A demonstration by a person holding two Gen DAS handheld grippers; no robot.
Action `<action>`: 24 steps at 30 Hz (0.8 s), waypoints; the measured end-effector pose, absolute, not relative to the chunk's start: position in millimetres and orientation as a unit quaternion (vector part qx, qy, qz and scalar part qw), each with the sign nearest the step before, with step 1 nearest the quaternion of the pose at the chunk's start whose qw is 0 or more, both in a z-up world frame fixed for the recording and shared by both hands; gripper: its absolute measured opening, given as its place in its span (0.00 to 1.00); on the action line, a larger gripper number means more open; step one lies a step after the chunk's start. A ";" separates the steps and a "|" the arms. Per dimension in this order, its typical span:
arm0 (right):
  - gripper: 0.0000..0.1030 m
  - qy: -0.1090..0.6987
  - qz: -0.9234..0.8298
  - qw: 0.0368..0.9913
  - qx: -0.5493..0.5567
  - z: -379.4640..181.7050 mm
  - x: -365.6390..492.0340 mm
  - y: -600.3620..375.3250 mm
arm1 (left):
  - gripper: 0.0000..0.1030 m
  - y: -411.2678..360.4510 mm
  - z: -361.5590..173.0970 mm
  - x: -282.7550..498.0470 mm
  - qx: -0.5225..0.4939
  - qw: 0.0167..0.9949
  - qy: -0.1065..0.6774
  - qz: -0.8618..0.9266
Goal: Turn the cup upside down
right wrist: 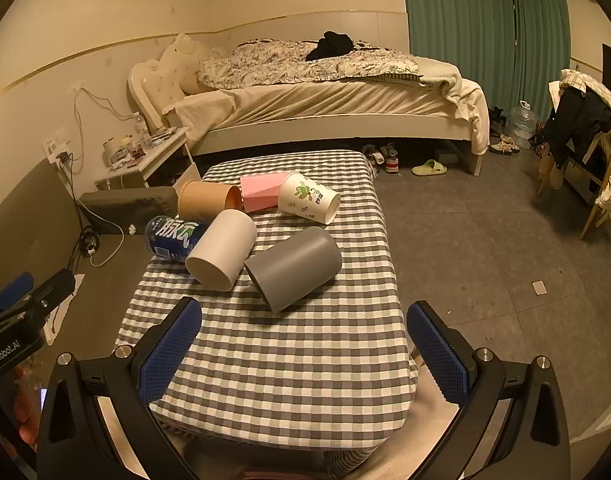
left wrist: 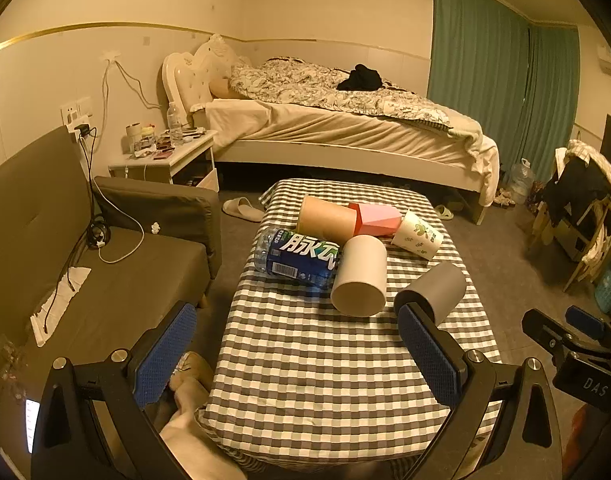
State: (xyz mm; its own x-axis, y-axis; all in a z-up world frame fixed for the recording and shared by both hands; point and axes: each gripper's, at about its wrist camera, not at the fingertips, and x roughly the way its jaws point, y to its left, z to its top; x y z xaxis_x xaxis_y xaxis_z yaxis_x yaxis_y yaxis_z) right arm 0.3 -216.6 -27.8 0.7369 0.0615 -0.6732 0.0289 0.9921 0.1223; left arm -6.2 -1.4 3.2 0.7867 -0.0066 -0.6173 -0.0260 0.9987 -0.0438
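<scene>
Several cups lie on their sides on a checked tablecloth (left wrist: 305,360) (right wrist: 305,360): a white cup (left wrist: 359,276) (right wrist: 223,254), a grey cup (left wrist: 435,290) (right wrist: 295,268), a brown paper cup (left wrist: 325,218) (right wrist: 207,200), a pink faceted cup (left wrist: 375,220) (right wrist: 261,192) and a leaf-printed paper cup (left wrist: 417,234) (right wrist: 309,198). My left gripper (left wrist: 297,354) is open and empty, near the table's front, short of the white cup. My right gripper (right wrist: 305,354) is open and empty, just in front of the grey cup. It also shows at the right edge of the left wrist view (left wrist: 573,344).
A blue drink bottle (left wrist: 295,258) (right wrist: 171,238) lies beside the white cup. A grey sofa (left wrist: 85,272) stands left of the table. A bed (left wrist: 345,128), a cluttered nightstand (left wrist: 165,152), slippers and a chair with clothes (right wrist: 581,128) are beyond.
</scene>
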 end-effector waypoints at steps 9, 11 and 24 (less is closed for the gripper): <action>1.00 0.365 0.011 0.929 0.060 -28.6 0.2 -214.4 | 1.00 -1.2 2.1 -5.8 -0.023 0.944 0.329 0.007; 1.00 0.365 0.012 0.929 0.060 -28.7 0.4 -213.9 | 1.00 -1.2 2.4 -5.6 -0.022 0.944 0.329 0.007; 1.00 0.366 0.014 0.929 0.059 -30.1 -0.1 -211.1 | 1.00 -1.1 2.4 -6.3 -0.023 0.944 0.329 0.008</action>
State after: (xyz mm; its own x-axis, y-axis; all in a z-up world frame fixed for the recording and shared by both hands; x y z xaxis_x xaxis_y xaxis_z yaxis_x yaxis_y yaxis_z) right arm -0.1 -211.1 -30.1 0.7315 0.0694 -0.6783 0.0165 0.9927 0.1193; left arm -6.3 -1.1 2.4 0.7830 -0.0006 -0.6220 -0.0293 0.9989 -0.0379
